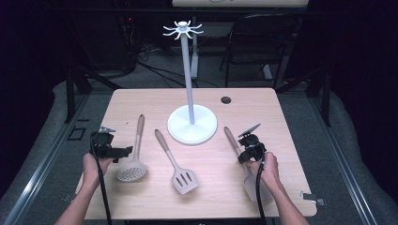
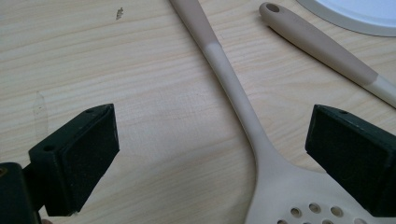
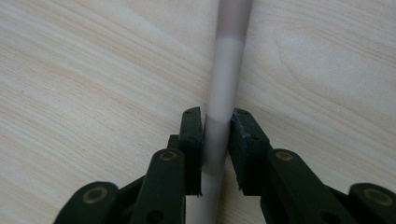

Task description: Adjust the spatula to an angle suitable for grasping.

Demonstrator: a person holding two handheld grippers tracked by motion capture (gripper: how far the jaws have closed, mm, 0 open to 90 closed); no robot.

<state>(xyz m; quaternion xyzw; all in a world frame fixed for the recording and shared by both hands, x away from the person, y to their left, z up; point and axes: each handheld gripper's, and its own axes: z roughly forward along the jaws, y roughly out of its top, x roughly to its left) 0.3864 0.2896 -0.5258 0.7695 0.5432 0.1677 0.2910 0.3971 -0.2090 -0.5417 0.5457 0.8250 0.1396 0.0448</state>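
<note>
Three pale kitchen utensils with brown-tipped handles lie on the wooden table (image 1: 150, 103). A round skimmer (image 1: 132, 169) lies at the left, a slotted turner (image 1: 184, 178) in the middle, and a third utensil (image 1: 249, 184) at the right. My right gripper (image 1: 243, 153) is shut on that third utensil's handle (image 3: 223, 79), with a pad on each side (image 3: 218, 122). My left gripper (image 1: 123, 152) stands open just left of the skimmer. Its jaws are wide apart (image 2: 212, 123) over the skimmer's handle (image 2: 233, 93) and touch nothing.
A white hanging stand (image 1: 192, 125) with a tall pole and hooked top rises at the table's middle back; its base edge (image 2: 359, 14) is near the turner's handle (image 2: 322, 51). A cable hole (image 1: 225, 100) lies behind it. A dark chair (image 1: 263, 42) stands beyond the table.
</note>
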